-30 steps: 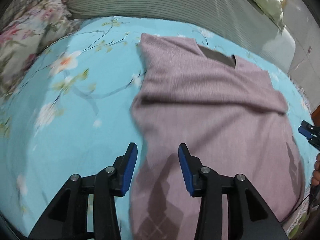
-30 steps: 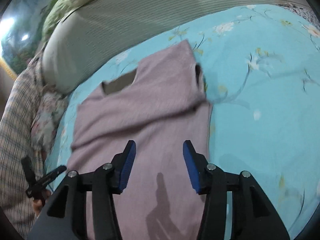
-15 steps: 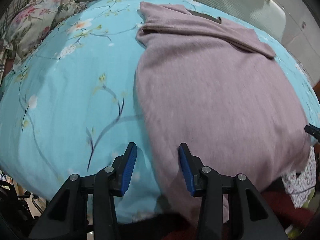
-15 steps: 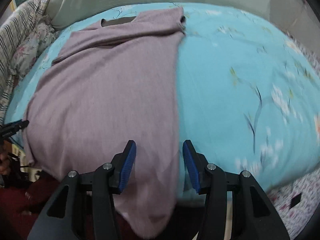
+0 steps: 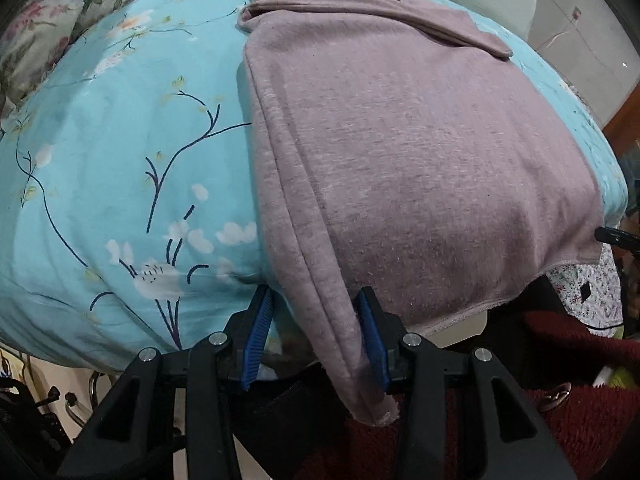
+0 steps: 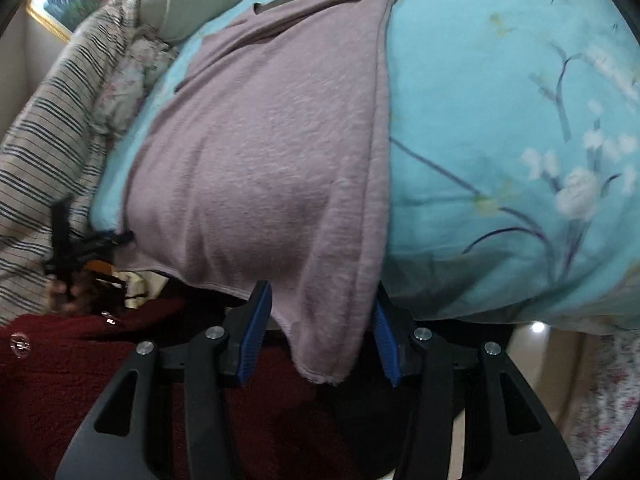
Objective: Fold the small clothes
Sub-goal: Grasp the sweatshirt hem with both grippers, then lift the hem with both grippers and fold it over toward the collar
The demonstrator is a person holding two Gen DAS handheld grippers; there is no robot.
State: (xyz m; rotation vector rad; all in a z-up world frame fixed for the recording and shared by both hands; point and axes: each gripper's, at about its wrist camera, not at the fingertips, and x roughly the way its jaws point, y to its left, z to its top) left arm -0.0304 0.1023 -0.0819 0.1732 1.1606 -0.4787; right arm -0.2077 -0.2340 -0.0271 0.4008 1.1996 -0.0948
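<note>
A mauve knit sweater (image 5: 400, 140) lies flat on the turquoise flowered bedsheet (image 5: 120, 140), neckline far, sleeves folded across the top. Its hem hangs over the near bed edge. My left gripper (image 5: 316, 340) is open at the hem's left corner, which droops between the blue pads (image 5: 258, 336) without being pinched. In the right wrist view the sweater (image 6: 260, 140) drops its right corner between the pads of my right gripper (image 6: 320, 336), also open. Each gripper shows at the other view's edge: the right gripper (image 5: 616, 236), the left gripper (image 6: 80, 244).
A striped blanket (image 6: 52, 120) and a floral pillow (image 5: 40, 28) lie along the bed's left side, a pale pillow (image 6: 192, 0) at the head. Dark red fabric (image 6: 80, 360) sits below the bed edge, with a small-flowered cloth (image 5: 580, 292) to the right.
Both grippers have pulled back from over the sweater's body to the near bed edge and sunk lower. The hem corners now hang between their jaws, which stand as wide as before.
</note>
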